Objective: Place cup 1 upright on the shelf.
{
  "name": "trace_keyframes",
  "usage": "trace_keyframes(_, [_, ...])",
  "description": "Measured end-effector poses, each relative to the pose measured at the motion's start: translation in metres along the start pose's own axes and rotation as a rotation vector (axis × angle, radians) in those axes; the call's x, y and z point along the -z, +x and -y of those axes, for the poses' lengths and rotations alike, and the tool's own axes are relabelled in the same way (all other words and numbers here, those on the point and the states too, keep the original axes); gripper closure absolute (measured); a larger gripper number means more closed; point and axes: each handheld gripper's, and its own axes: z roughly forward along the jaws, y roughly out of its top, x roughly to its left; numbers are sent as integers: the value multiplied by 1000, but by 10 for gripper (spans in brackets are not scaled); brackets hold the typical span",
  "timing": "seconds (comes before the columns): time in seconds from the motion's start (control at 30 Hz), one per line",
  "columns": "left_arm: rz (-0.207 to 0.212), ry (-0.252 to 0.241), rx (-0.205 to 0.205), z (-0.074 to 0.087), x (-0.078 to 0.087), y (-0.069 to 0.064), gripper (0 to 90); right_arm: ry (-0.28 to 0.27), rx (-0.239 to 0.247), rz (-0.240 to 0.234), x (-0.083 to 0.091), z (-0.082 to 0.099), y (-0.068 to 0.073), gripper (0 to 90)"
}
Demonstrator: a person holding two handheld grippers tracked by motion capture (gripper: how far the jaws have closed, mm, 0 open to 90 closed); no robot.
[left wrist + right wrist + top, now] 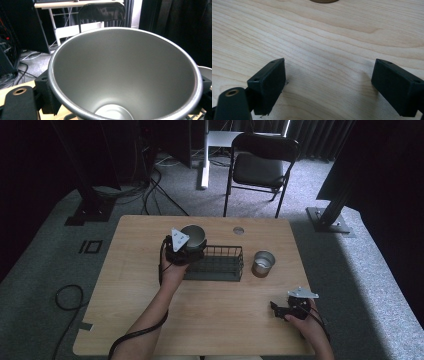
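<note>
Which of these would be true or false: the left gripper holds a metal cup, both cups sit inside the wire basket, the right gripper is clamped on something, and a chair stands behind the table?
1. The left gripper holds a metal cup. True: in the left gripper view its jaws stand on either side of the cup.
2. Both cups sit inside the wire basket. False: the held cup is at the basket's left end, and the second cup stands on the table to the basket's right.
3. The right gripper is clamped on something. False: its jaws are wide apart over bare wood.
4. A black chair stands beyond the table's far edge. True.
</note>
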Motion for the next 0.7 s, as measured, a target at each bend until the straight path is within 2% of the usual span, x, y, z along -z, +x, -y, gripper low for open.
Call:
trace_keyframes(0.23, [-11, 16, 29, 14, -8, 1, 142, 0, 0, 0, 0, 0, 0, 119])
trace_keyframes(0.33, [-15, 31, 25, 18, -11, -1, 141, 0, 0, 0, 0, 0, 0, 119])
trace_keyframes(0.5, [-28, 42, 41, 24, -14, -2, 141, 0, 0, 0, 0, 0, 0, 118])
trace_keyframes(0.7, [-19, 56, 42, 31, -17, -5, 141, 0, 0, 0, 0, 0, 0, 118])
